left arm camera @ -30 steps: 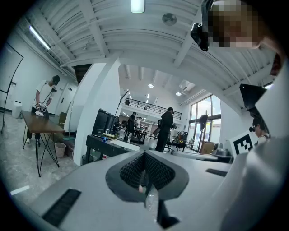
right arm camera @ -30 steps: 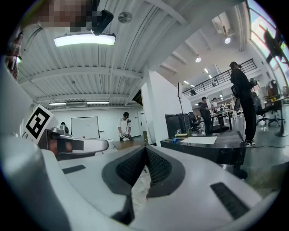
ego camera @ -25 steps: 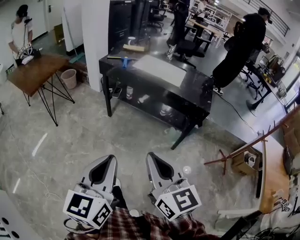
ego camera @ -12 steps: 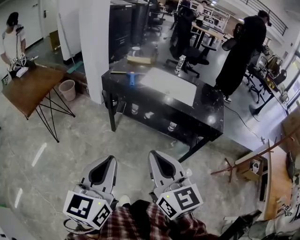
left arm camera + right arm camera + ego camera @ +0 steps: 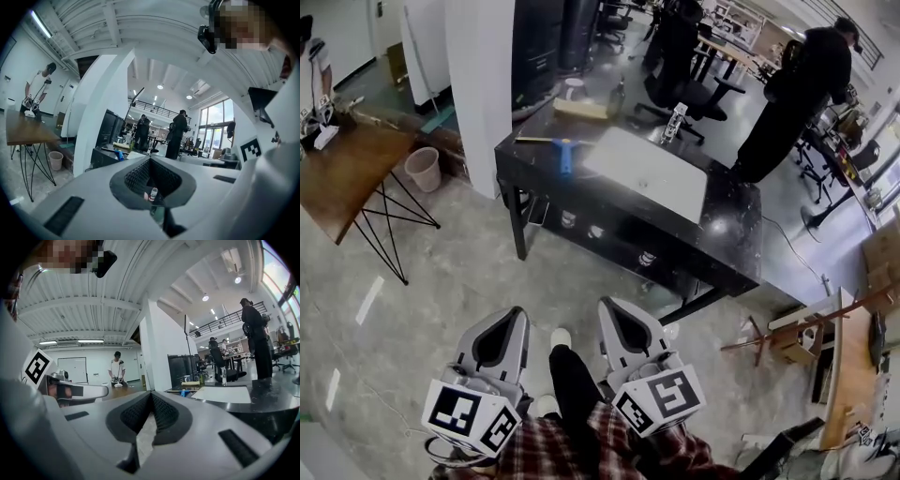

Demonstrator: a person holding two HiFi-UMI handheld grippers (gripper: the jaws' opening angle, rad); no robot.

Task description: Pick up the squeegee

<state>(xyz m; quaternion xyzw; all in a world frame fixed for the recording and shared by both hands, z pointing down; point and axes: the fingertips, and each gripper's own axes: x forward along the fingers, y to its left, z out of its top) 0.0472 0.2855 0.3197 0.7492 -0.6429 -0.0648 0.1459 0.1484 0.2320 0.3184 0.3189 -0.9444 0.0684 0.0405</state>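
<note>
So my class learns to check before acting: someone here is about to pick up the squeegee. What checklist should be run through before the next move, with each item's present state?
1. Squeegee in sight: ok, it lies on the black table, near its left end.
2. Squeegee unobstructed: ok, nothing lies on it; a white sheet lies beside it.
3. Left gripper empty: ok, nothing held.
4. Right gripper empty: ok, nothing held.
5. Jaws apart for a grasp: not ok, both pairs are together.
6. Table within reach: not ok, bare floor separates the grippers from the table.
</note>
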